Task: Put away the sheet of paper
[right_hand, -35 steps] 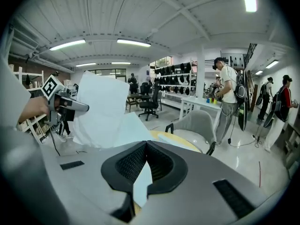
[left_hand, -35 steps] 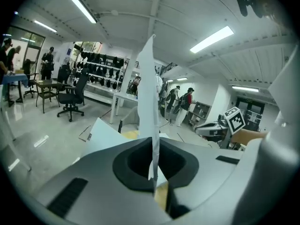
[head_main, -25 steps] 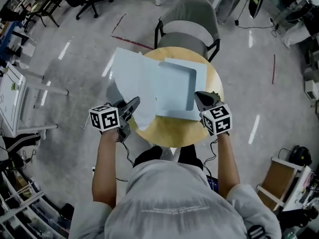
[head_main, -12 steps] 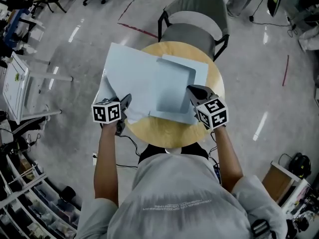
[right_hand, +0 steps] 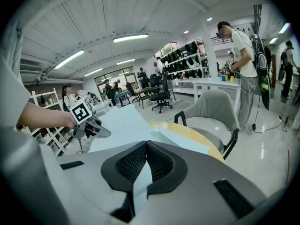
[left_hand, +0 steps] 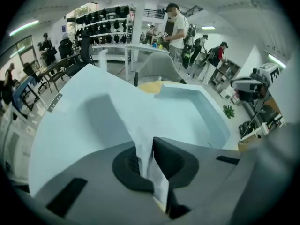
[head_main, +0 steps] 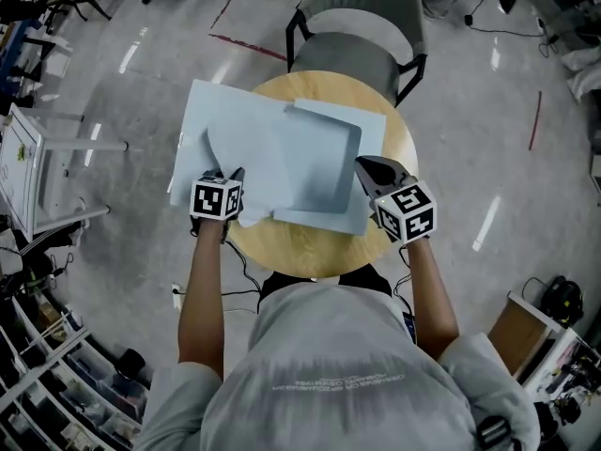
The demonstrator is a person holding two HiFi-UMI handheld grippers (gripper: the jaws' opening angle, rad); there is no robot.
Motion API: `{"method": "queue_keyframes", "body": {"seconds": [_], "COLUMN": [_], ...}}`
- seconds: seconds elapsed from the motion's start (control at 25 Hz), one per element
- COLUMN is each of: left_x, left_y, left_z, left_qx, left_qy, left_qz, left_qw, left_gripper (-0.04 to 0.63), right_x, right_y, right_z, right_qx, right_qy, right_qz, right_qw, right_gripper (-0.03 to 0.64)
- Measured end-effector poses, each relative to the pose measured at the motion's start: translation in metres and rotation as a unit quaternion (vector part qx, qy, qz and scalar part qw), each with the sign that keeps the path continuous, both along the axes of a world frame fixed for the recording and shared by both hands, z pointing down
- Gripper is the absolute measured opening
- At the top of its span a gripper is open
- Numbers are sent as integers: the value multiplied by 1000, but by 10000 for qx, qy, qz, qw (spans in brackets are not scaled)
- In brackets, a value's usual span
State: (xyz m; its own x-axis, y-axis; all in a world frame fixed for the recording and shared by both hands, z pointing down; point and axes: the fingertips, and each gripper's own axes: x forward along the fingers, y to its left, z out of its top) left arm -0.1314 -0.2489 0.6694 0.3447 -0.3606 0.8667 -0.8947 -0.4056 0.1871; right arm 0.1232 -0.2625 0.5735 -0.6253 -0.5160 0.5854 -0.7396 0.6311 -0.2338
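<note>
An open light-blue folder [head_main: 324,163] lies across a round wooden table [head_main: 310,250]; its left cover [head_main: 202,120] sticks out past the table's left rim. A white sheet of paper [head_main: 242,153] curves over the folder's left half. My left gripper [head_main: 231,182] is shut on the sheet's near edge, and the paper [left_hand: 149,161] shows pinched between its jaws. At the folder's right near edge my right gripper [head_main: 362,166] is shut on the folder cover, whose pale blue edge [right_hand: 140,184] runs between the closed jaws. The left gripper [right_hand: 90,125] also shows in the right gripper view.
A grey chair [head_main: 355,26] stands just beyond the table's far side. Office chairs, shelves and desks ring the concrete floor [head_main: 488,158]. Several people stand at benches in the background [right_hand: 243,60].
My left gripper has carried the sheet forward and to the right, so it now lies flatter over the folder. The right gripper has stayed at the folder's right edge.
</note>
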Motion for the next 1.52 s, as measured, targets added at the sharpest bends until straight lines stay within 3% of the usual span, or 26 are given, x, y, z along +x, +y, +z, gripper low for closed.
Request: {"method": "queue_keyframes", "body": {"seconds": [0.08, 0.28, 0.44, 0.56, 0.8, 1.04, 1.24, 1.52], "left_x": [4, 25, 42, 46, 61, 92, 109, 134], "left_y": [-1, -7, 3, 4, -6, -7, -9, -13], "left_z": [10, 27, 32, 35, 39, 49, 62, 76], "left_qx": [-135, -411, -809, -903, -981, -1312, -1537, -1623], "left_qy": [-148, 59, 36, 84, 221, 565, 682, 879], "left_qz": [261, 607, 1201, 1435, 1621, 2005, 2016, 1851], "left_qw": [9995, 9973, 9894, 9855, 9816, 9692, 9649, 9652], "left_gripper": [19, 18, 18, 18, 18, 20, 20, 20], "right_x": [4, 12, 21, 27, 34, 34, 38, 61], "right_y": [-2, -7, -11, -12, -13, -9, -7, 5], "right_z": [5, 13, 17, 20, 23, 24, 20, 15], "right_qx": [-48, -112, -197, -225, -265, -303, -280, -280], "right_qy": [16, 59, 90, 134, 172, 48, -2, 29], "right_qz": [50, 131, 234, 226, 267, 356, 408, 579], "right_qw": [10000, 9998, 9995, 9994, 9991, 9989, 9988, 9979], "right_gripper": [29, 29, 29, 29, 29, 29, 29, 29]}}
